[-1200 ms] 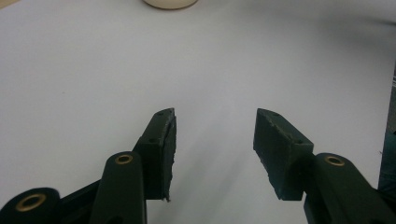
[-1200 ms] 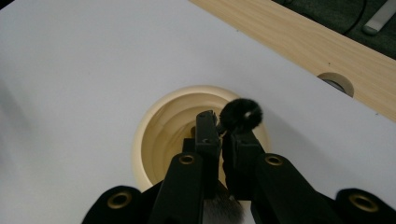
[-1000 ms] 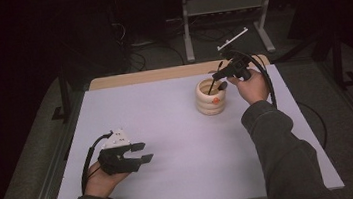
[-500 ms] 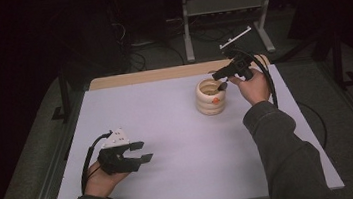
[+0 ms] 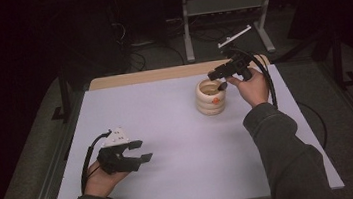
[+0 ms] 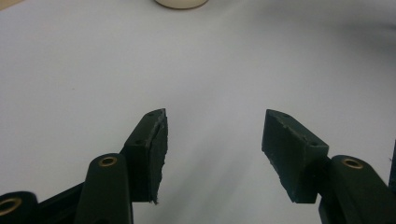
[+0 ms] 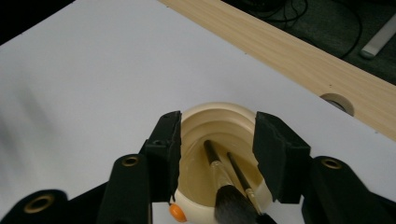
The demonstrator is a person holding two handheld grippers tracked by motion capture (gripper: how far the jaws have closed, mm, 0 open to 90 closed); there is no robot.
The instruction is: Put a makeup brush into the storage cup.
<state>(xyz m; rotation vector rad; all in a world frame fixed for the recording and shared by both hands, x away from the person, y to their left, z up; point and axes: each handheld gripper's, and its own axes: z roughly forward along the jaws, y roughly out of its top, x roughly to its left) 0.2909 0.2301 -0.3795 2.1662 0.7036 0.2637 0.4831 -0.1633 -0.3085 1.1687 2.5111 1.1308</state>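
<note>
The right tongs (image 7: pixel 217 154), just opening, hang empty above the cream holder (image 5: pixel 210 97); two brushes (image 7: pixel 224 186) stand inside, tips cut off. The left tongs (image 6: pixel 212 140), well apart from the holder, gape empty over the bench (image 5: pixel 167 125).

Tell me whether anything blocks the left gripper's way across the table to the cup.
Nothing visible does. Between the left gripper and the cup lies only bare white table. The right gripper hovers at the cup's far side with jaws open.
</note>
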